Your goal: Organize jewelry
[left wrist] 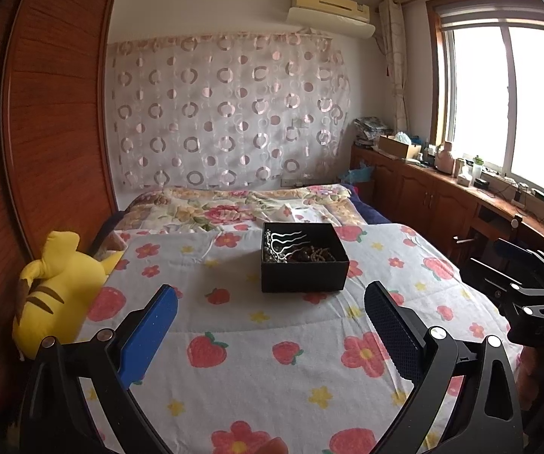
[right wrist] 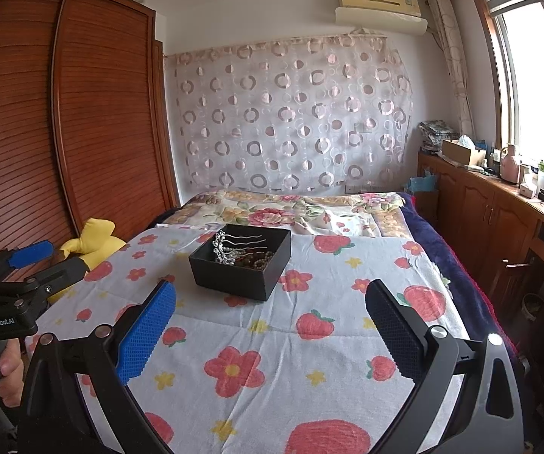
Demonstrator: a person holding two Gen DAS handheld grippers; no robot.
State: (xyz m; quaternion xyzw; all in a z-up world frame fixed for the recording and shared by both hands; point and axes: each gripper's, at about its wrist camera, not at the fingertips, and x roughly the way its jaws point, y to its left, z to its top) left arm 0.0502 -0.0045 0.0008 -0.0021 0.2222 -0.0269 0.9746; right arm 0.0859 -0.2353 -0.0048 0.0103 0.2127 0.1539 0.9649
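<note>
A black open box (left wrist: 304,274) (right wrist: 234,278) sits on the strawberry-print bedsheet (left wrist: 290,370) (right wrist: 272,340). Inside lie a silver hair comb (left wrist: 287,238) (right wrist: 239,244), a pearl tiara piece (right wrist: 220,251) and dark bead strings (left wrist: 315,254) (right wrist: 260,259). My left gripper (left wrist: 272,302) hovers open, short of the box, nothing between its blue and black pads. My right gripper (right wrist: 272,299) is also open and empty, just in front of the box. Each gripper shows in the other's view: the right one at the right edge (left wrist: 529,295), the left one at the left edge (right wrist: 33,261), held by a hand (right wrist: 3,370).
A yellow plush toy (left wrist: 56,291) (right wrist: 94,244) lies at the bed's left edge by the wooden wardrobe (left wrist: 44,113). A floral quilt (left wrist: 234,208) covers the far end. Wooden cabinets (right wrist: 499,208) with bottles and boxes run under the window on the right.
</note>
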